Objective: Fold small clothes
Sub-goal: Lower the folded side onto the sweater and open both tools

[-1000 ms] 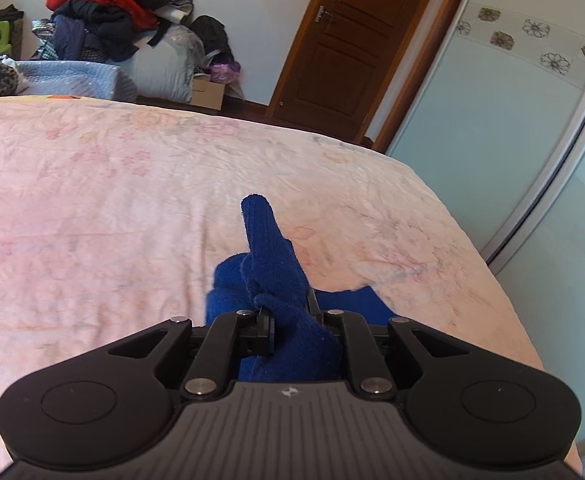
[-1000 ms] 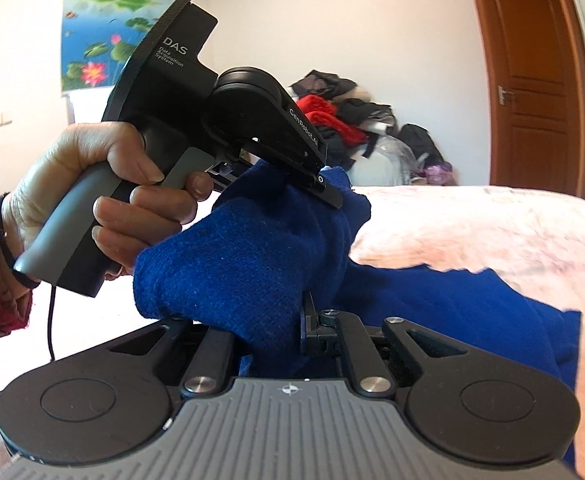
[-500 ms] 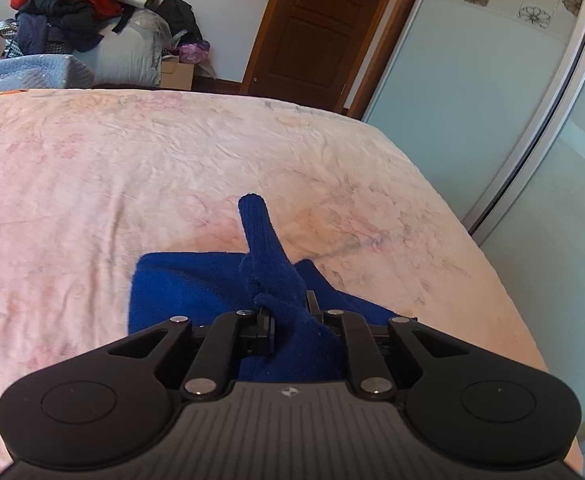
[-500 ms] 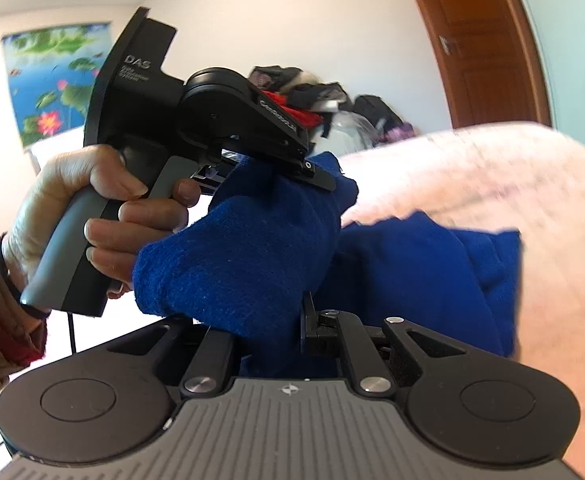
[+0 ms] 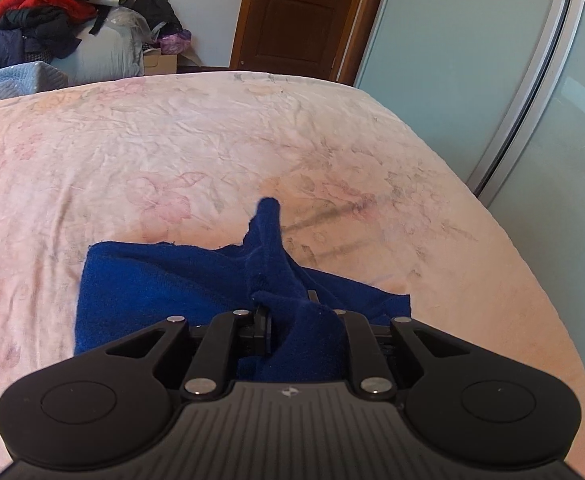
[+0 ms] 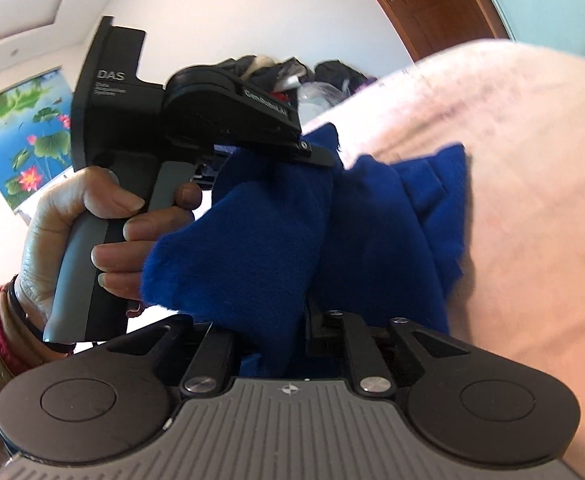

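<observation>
Both tongs easing open, bunched blue cloth (image 5: 152, 280) between each; rest flat on bedsheet (image 5: 172, 140)

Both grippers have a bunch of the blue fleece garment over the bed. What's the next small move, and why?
Probably let both grippers finish releasing and draw back. In the left wrist view the blue fleece garment already lies doubled and fairly flat on the pink floral bedsheet, with only a bunched tip between the fingers of the left gripper. The right gripper still has cloth between its fingers, and both are opening.
</observation>
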`<state>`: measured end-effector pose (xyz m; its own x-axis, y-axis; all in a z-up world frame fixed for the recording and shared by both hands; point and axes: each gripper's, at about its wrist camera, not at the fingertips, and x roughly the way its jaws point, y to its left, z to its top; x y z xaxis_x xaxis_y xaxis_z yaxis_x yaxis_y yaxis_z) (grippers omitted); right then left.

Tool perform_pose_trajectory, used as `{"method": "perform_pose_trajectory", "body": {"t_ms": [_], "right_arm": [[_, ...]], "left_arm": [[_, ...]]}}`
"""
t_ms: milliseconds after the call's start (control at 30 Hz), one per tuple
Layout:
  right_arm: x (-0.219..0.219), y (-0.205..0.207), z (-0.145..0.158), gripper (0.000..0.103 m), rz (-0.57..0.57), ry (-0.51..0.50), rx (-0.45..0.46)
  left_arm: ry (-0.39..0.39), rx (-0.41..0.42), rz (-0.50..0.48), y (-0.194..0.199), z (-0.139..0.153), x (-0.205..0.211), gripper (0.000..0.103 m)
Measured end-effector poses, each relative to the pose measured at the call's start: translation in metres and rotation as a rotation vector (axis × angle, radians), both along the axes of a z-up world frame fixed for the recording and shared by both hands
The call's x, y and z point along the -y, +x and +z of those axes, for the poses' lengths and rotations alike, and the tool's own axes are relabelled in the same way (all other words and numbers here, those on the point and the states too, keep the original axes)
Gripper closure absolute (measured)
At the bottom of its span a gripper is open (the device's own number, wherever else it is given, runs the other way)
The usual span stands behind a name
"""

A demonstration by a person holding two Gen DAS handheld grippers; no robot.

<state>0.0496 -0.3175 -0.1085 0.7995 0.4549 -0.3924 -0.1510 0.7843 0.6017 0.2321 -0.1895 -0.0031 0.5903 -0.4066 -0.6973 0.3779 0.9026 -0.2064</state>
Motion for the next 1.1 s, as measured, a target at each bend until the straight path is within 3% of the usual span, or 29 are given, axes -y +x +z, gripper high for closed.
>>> {"method": "perform_pose_trajectory", "body": {"t_ms": [200,300,367,400,567,733,867,1100], "right_arm": [[0.004,0.002,-0.006,0.076,-0.005,0.014,-0.027],[0.005,0.002,-0.007,0.063,-0.006,0.016,-0.028],[0.005,0.002,-0.007,0.059,-0.009,0.012,-0.029],[0.006,0.001,-0.008,0.059,-0.01,0.012,-0.03],[0.015,-0.001,-0.012,0.059,-0.023,0.076,-0.049],[0.03,-0.001,-0.019,0.059,-0.049,0.195,-0.081],[0.036,-0.005,-0.021,0.078,-0.071,0.2,-0.102],[0.051,-0.021,-0.026,0.079,-0.034,0.207,-0.144]], "left_arm": [[-0.026,-0.016,-0.006,0.003,-0.002,0.006,0.079],[-0.056,0.001,-0.007,0.002,0.0,0.008,0.056],[-0.065,0.047,0.011,-0.002,0.004,0.008,0.032],[-0.064,0.073,0.015,-0.004,0.007,0.009,0.03],[-0.076,0.108,-0.009,-0.008,0.018,0.003,0.029],[-0.101,0.095,0.071,-0.004,0.022,-0.028,0.026],[-0.104,0.075,0.108,-0.01,0.018,-0.058,0.026],[-0.039,0.063,0.117,-0.042,0.001,-0.09,0.026]]}}
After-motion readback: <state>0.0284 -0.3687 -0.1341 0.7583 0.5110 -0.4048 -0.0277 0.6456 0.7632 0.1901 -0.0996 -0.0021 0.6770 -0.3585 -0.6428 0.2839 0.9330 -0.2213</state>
